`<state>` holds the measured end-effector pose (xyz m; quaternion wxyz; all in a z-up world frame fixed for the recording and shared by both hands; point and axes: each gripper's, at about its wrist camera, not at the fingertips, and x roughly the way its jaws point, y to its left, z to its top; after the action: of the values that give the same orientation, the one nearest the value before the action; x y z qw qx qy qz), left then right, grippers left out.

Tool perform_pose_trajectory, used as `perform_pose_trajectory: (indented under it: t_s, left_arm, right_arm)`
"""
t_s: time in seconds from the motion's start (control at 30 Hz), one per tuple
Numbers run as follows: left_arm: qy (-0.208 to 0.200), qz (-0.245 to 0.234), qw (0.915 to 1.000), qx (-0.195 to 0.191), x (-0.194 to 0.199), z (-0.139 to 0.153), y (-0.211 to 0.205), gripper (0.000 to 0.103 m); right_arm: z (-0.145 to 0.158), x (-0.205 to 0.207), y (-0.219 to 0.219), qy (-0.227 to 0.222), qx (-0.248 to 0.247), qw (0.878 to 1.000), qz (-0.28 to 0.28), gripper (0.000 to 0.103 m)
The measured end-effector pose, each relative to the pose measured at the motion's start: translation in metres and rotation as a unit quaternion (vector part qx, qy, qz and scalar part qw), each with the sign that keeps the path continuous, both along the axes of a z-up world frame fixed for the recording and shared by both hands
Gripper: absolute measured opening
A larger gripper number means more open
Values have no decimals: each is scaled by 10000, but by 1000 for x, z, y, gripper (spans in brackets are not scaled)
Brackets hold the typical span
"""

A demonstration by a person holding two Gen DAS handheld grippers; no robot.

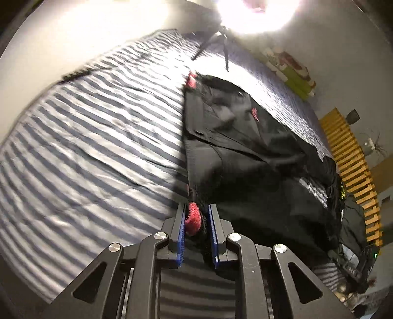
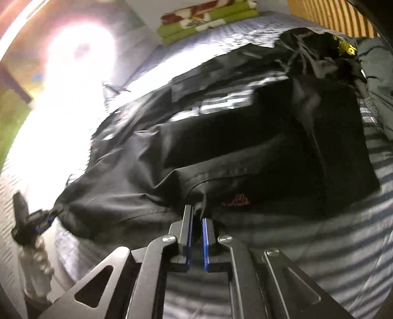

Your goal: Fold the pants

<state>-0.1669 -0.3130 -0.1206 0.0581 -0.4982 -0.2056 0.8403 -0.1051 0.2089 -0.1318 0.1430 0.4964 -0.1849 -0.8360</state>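
I've got the black pants [image 1: 245, 147] spread on the striped bed [image 1: 86, 147], and both of my grippers are on them. My left gripper [image 1: 196, 220] has its jaws nearly closed, pinching a bunched edge with a red drawstring [image 1: 192, 219] showing between the blue pads. My right gripper [image 2: 196, 220] is clamped narrow on a thin fold near the red logo [image 2: 238, 200]. 1 folded green blanket [image 2: 208, 17] sits at the bed's far end.
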Motion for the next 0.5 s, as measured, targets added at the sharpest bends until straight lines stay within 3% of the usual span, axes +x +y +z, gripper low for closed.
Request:
perform_pose_trajectory:
  t_s: [0.07, 0.13, 0.2, 0.27, 0.37, 0.5]
  left_arm:
    - [-194, -70, 9995, -234, 3, -2, -12, 17]
    - [-573, -193, 9971, -471, 4, -11, -16, 17]
    - [-780, -174, 9936, -803, 9, -15, -22, 25]
    - [-731, -27, 9931, -914, 15, -10, -29, 39]
    - [-486, -86, 9952, -850, 24, 7, -20, 39]
    - [-109, -811, 9937, -768, 15, 23, 53, 39]
  right_arm:
    - [3, 16, -10, -62, -71, 9999, 134, 7]
    - [-4, 28, -21, -257, 100, 9988, 397, 14]
    - [-17, 38, -24, -588, 260, 9943, 854, 22]
    - [-20, 53, -10, -682, 347, 9917, 1031, 22]
    - [-3, 65, 37, -420, 371, 9962, 671, 22]
    - [18, 36, 118, -93, 393, 9982, -438, 42]
